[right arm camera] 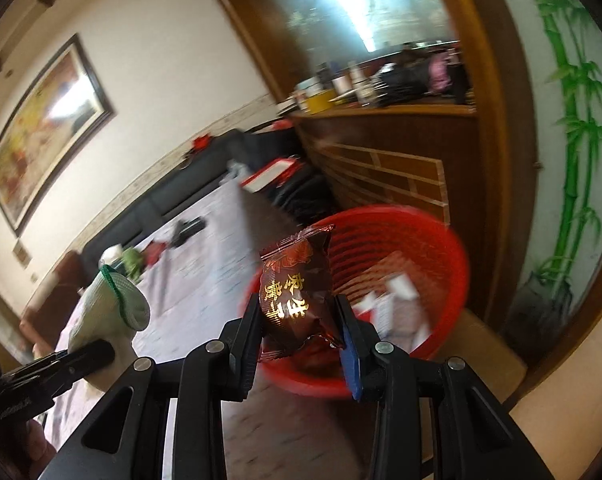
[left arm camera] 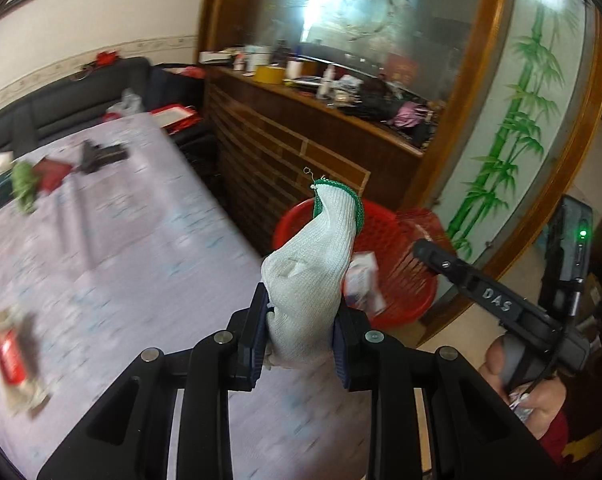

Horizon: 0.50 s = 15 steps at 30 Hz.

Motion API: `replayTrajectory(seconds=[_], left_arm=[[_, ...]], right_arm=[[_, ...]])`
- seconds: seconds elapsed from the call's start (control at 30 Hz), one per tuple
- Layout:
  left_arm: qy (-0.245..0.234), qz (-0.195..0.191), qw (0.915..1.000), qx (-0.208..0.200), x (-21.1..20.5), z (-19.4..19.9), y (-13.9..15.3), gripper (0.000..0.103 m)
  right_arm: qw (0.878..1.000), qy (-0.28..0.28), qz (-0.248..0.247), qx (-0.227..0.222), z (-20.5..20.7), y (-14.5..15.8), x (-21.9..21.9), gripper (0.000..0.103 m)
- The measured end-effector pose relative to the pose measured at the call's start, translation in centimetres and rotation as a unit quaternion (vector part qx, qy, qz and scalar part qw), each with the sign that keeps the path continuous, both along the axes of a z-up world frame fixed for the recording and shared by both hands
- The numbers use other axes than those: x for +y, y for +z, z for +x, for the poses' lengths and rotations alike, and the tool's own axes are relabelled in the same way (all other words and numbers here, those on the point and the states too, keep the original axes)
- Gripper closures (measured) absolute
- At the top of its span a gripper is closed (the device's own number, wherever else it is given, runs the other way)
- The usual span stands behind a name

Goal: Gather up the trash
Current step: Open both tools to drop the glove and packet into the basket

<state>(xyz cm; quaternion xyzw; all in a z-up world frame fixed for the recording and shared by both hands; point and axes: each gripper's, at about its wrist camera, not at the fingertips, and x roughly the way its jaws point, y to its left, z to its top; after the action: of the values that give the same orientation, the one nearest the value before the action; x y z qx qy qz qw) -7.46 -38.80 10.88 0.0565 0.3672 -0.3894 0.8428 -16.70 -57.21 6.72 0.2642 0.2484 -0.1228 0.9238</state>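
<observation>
Between my left gripper pads, white knit glove is clamped, long axis upright, green cuff pointing up and away. Ahead and right of it, red basket on floor. My right gripper pinches brown snack wrapper, upright, basket just beyond. Carry step; next: move over rim, release both.

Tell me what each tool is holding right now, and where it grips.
Left tool clamps a white knit glove at its finger end, green cuff up. Right tool pinches a dark red snack wrapper by its lower half.
</observation>
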Motion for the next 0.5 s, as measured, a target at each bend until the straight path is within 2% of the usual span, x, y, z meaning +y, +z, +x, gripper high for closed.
replayTrajectory(seconds=[0.1, 0.17, 0.2, 0.23, 0.3, 0.37, 0.5], left_arm=[[-0.016, -0.004, 0.9998, 0.011, -3.8, 0.7, -0.1, 0.076], [-0.019, -0.005, 0.9997, 0.011, -5.7, 1.2, -0.4, 0.065], [-0.019, 0.001, 0.9997, 0.014, -6.8, 1.7, -0.8, 0.048], [-0.016, 0.001, 0.9997, 0.017, -7.1, 2.0, -1.0, 0.044], [-0.008, -0.004, 0.9995, 0.032, -7.1, 2.7, -1.4, 0.044], [-0.014, -0.011, 0.9989, 0.044, -6.1, 2.6, -1.7, 0.044], [-0.004, -0.001, 0.9997, 0.025, -3.2, 1.6, -1.8, 0.042]], right_arm=[[1.0, -0.014, 0.008, 0.002, 0.5, 0.0, -2.4, 0.064], [1.0, -0.022, 0.019, 0.005, 1.4, -0.2, -4.2, 0.064], [1.0, -0.021, 0.022, 0.007, 1.9, -0.4, -4.8, 0.063], [1.0, -0.019, 0.023, 0.01, 2.3, -0.7, -5.2, 0.057], [0.999, -0.027, 0.036, 0.019, 2.9, -1.3, -6.4, 0.046], [0.998, -0.034, 0.049, 0.013, 2.6, -1.5, -7.1, 0.046], [0.998, -0.044, 0.044, -0.008, 0.4, -1.2, -6.7, 0.046]])
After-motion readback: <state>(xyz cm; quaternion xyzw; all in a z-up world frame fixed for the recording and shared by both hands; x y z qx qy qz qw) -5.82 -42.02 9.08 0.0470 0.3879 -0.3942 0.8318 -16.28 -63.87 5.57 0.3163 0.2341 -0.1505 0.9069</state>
